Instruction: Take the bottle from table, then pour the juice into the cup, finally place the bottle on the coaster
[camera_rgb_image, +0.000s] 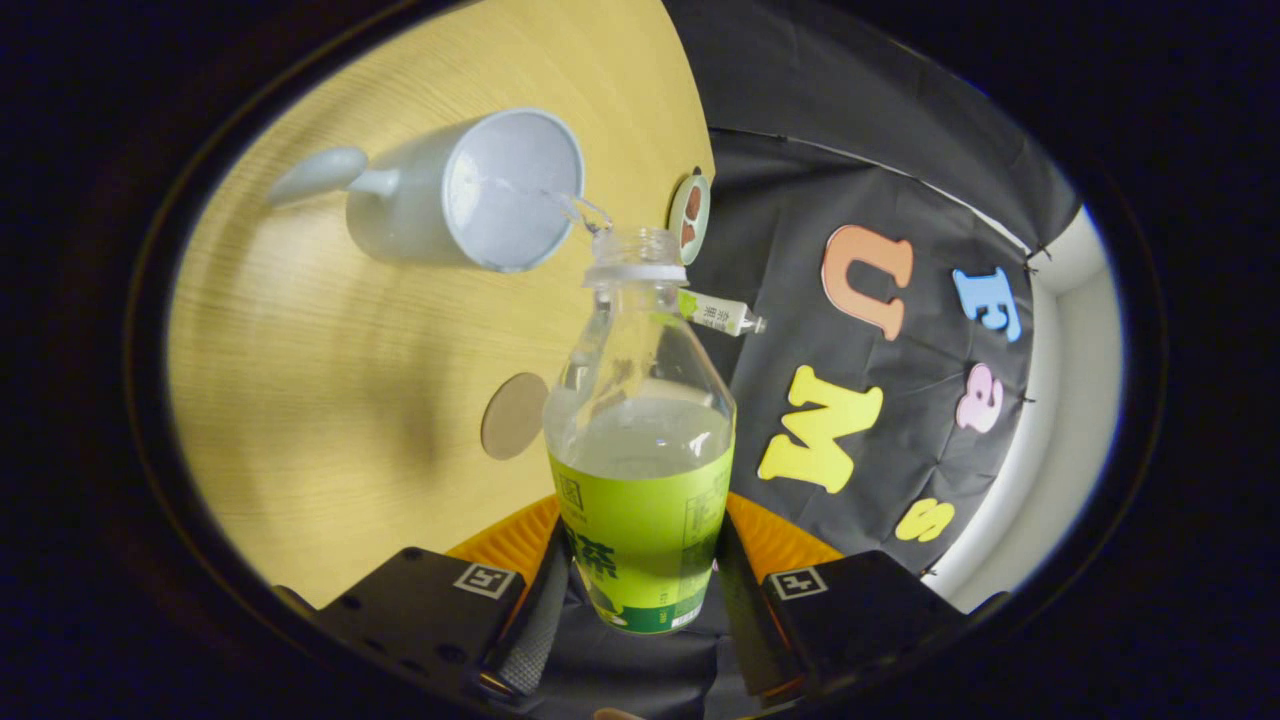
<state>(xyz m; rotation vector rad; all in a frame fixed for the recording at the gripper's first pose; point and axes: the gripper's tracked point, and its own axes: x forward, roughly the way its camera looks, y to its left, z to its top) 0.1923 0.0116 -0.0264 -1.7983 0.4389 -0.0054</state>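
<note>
My gripper (640, 575) is shut on a clear bottle (640, 450) with a green label, both fingers pressing on its lower body. The bottle is tipped over, its uncapped neck (637, 255) reaching toward the rim of a pale blue-grey cup (480, 195) with a handle. A thin stream of clear liquid (578, 205) runs from the mouth into the cup. Pale juice still fills the bottle to about the top of the label. A round tan coaster (514, 415) lies on the wooden table (330, 380), just beside the bottle's shoulder.
A small round sticker-like disc (689, 212) sits at the table's edge beyond the bottle mouth. A small white tube (722, 314) hangs against the black cloth wall (880, 200) behind the bottle neck. The table edge runs right behind the bottle.
</note>
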